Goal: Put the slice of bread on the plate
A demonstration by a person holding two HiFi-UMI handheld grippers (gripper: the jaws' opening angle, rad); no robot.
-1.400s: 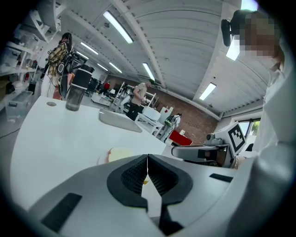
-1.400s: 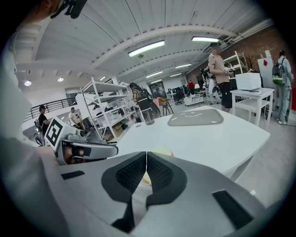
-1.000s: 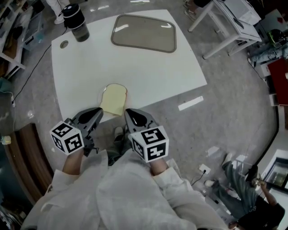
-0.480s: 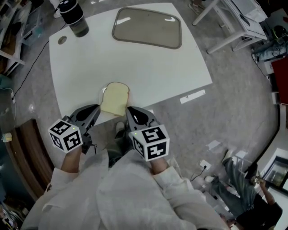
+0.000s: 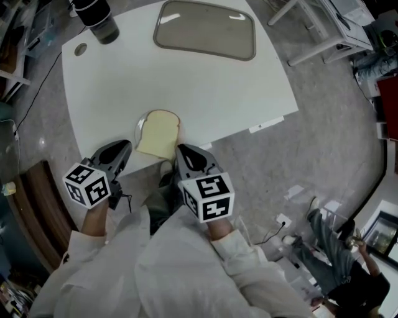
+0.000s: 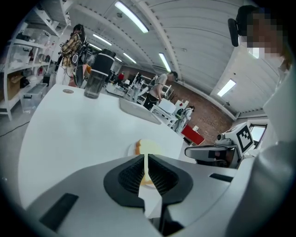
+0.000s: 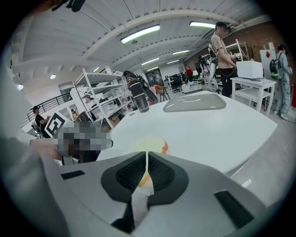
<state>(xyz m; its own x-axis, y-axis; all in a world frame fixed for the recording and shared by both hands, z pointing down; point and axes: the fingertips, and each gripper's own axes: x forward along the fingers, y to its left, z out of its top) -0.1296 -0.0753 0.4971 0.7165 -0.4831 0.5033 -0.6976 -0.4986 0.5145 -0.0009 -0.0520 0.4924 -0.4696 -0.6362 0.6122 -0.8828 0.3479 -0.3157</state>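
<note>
Slice of bread (image 5: 158,133) on plate (image 5: 140,126), at near edge of counter (image 5: 199,93), left of middle. Left tongs (image 5: 123,148) at near edge, just left of bread. Right tongs (image 5: 180,151) just right of bread, so bread lies between them. Tray (image 5: 205,28) at far edge. Jar (image 5: 99,18) at far left corner. Small round disc (image 5: 80,49) beside jar, near left edge.

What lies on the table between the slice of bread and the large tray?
Nothing lies there. In the head view, the stretch of white table between the slice of bread and the tray is bare.
</note>
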